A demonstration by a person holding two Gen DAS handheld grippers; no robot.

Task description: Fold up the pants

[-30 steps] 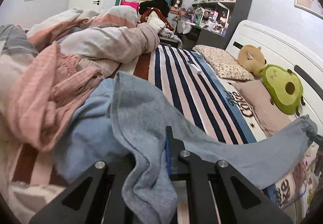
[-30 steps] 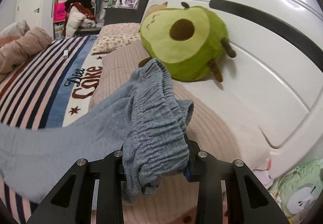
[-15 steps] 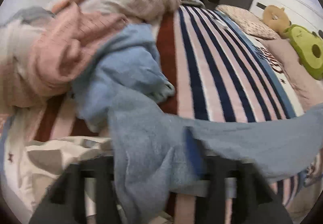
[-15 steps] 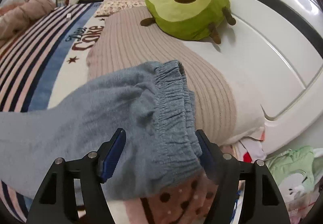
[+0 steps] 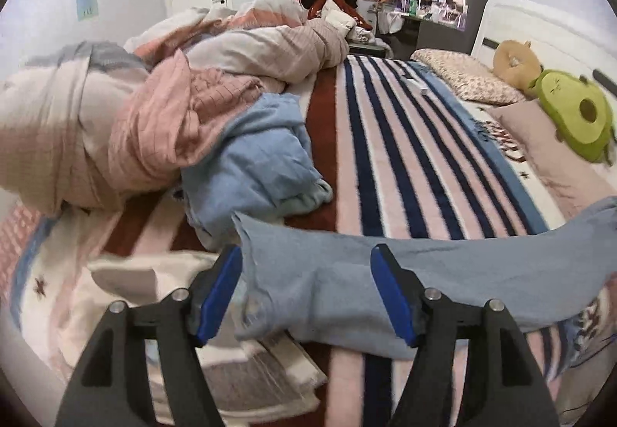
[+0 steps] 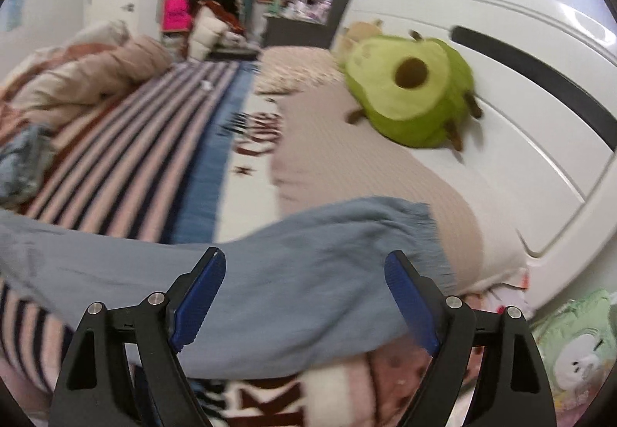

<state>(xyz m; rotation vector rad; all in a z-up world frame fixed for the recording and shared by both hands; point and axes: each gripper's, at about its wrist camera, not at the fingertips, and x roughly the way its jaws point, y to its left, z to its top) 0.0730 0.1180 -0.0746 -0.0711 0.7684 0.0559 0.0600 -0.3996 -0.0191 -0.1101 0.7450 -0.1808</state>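
Note:
The grey-blue pants (image 5: pixel 443 273) lie stretched flat across the near edge of the striped bed. In the left wrist view my left gripper (image 5: pixel 308 288) is open, its blue pads on either side of the leg cuff end without gripping it. In the right wrist view the pants (image 6: pixel 289 273) show their elastic waistband end at the right. My right gripper (image 6: pixel 304 296) is open above that end, with the fabric lying loose between the jaws.
A light blue garment (image 5: pixel 262 165) and a pink-and-beige duvet heap (image 5: pixel 154 111) lie left of the pants. An avocado plush (image 6: pixel 408 88) rests against the white headboard (image 6: pixel 520 118). A beige pillow (image 6: pixel 366 176) lies behind the waistband. A green plush (image 6: pixel 578 342) sits low right.
Both grippers were shut on the pants a second ago and have opened. The pants dropped from a lifted, bunched hold and now lie spread flat on the bed.

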